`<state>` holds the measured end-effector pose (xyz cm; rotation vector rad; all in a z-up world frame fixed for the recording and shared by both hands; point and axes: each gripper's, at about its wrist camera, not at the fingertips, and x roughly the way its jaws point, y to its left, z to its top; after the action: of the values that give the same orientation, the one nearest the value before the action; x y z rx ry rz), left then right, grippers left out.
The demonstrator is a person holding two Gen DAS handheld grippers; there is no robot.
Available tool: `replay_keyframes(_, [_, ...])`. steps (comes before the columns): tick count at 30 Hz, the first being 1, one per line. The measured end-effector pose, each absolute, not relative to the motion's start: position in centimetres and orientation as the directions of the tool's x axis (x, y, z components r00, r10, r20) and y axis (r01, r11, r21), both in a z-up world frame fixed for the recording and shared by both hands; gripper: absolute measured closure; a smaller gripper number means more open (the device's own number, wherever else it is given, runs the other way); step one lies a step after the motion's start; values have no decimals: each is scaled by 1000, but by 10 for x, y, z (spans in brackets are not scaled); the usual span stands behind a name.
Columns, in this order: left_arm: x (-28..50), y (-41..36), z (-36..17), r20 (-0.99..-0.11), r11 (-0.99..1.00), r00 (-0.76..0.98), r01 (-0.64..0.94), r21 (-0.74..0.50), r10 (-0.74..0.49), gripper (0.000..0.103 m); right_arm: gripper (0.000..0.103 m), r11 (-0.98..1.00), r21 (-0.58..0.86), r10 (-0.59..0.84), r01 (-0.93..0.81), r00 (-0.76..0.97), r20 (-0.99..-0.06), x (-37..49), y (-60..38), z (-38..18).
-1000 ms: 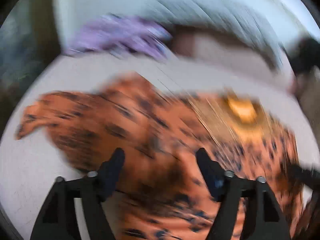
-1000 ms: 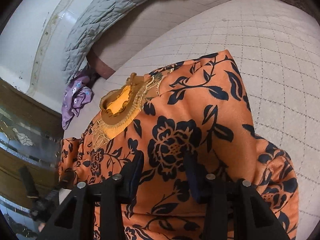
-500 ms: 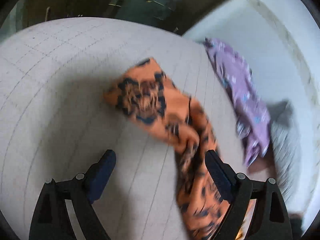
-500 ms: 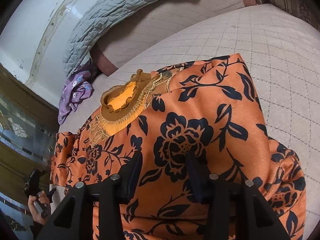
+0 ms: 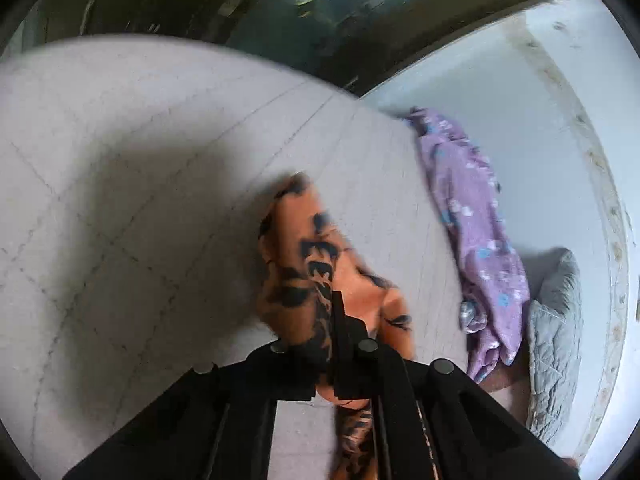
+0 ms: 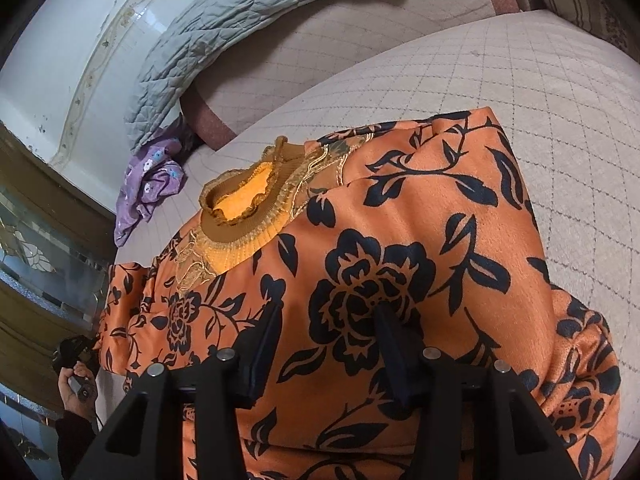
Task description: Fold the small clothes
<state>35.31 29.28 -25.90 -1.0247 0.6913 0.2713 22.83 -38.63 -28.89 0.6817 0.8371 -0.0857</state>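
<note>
No readable writing or labels. Orange top (image 6: 400, 264) with black flowers lies spread on a quilted bed (image 6: 560, 128), collar (image 6: 244, 204) toward the purple garment (image 6: 148, 184) and grey quilt (image 6: 224, 40); long axis runs from collar back under the right hand-held gripper (image 6: 328, 320). Its 2 fingers stand apart, tips resting on the body fabric. Left hand-held gripper (image 5: 334, 312) is clamped on a sleeve (image 5: 304, 264), which sticks forward past the tips; view blurred. Purple garment (image 5: 476, 240) beyond, right.
</note>
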Motion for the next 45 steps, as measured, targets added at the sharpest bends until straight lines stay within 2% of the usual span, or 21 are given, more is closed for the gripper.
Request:
replay_keyframes(5, [338,240,-172,-530,685,840,-319,-655,-115,99,51,769,550,201,326,693,-692,224,-389,-285])
replay_keyframes(9, [312,162,-98,-427,778,862,-63,-624,-273,99,51,763,571,204,303,725,-658,215,-390,-272])
replay_keyframes(14, [283,62,-46,-364,792,801,208,-574,-475,99,51,779,565,168,271,778,-605,199,-392,-250])
replay_keyframes(19, [257,-51,-42,-397,734,645,408,-543,-653,99,51,770,574,140,279,803,-579,181,-408,-242])
replay_keyframes(23, [253,-148,-79,-506,694,475,493,-525,-720,99,51,724,616,113,311,827,-551,164,-437,-240])
replay_keyframes(25, [251,-185,-101,-574,670,362,520,-530,-735,93,51,698,633,95,335,833,-545,157,-453,-242])
replay_keyframes(26, [250,-203,-114,-609,646,276,532,-548,-744,77,51,684,642,91,347,832,-547,154,-459,-243])
replay_keyframes(27, [249,-219,-129,-656,630,171,532,-566,-735,63,51,666,657,94,353,834,-544,154,-465,-245])
replay_keyframes(29, [248,-222,-133,-670,628,146,532,-568,-728,60,51,621,693,100,367,839,-534,151,-479,-246])
replay_keyframes(31, [249,-203,-121,-641,642,224,538,-547,-734,48,48,591,720,112,363,847,-519,150,-486,-245])
replay_keyframes(32, [250,-192,-116,-632,656,260,528,-540,-730,34,39,580,735,130,352,851,-509,151,-487,-244])
replay_keyframes(33, [257,-173,-111,-616,690,336,498,-526,-712,28,35,572,748,149,337,854,-499,153,-486,-242])
replay_keyframes(35, [267,-143,-107,-616,775,473,435,-459,-630,27,33,579,751,172,317,853,-493,159,-480,-240])
replay_keyframes(39, [294,-95,-128,-717,963,645,211,-167,-266,27,33,626,704,180,337,816,-550,177,-464,-243])
replay_keyframes(40, [300,-88,-135,-731,975,646,179,-134,-219,27,34,626,703,185,338,811,-555,178,-464,-247])
replay_keyframes(42, [313,-59,-160,-778,989,611,109,-100,-146,27,40,624,707,200,334,805,-558,181,-461,-253])
replay_keyframes(43, [317,-49,-174,-803,992,582,84,-98,-129,27,51,627,708,210,324,806,-554,184,-460,-254])
replay_keyframes(44, [320,-47,-183,-818,993,563,75,-91,-118,27,58,635,708,223,310,804,-551,186,-457,-254])
replay_keyframes(45, [322,-43,-196,-839,995,535,74,-70,-99,27,59,643,705,233,297,802,-551,190,-452,-254])
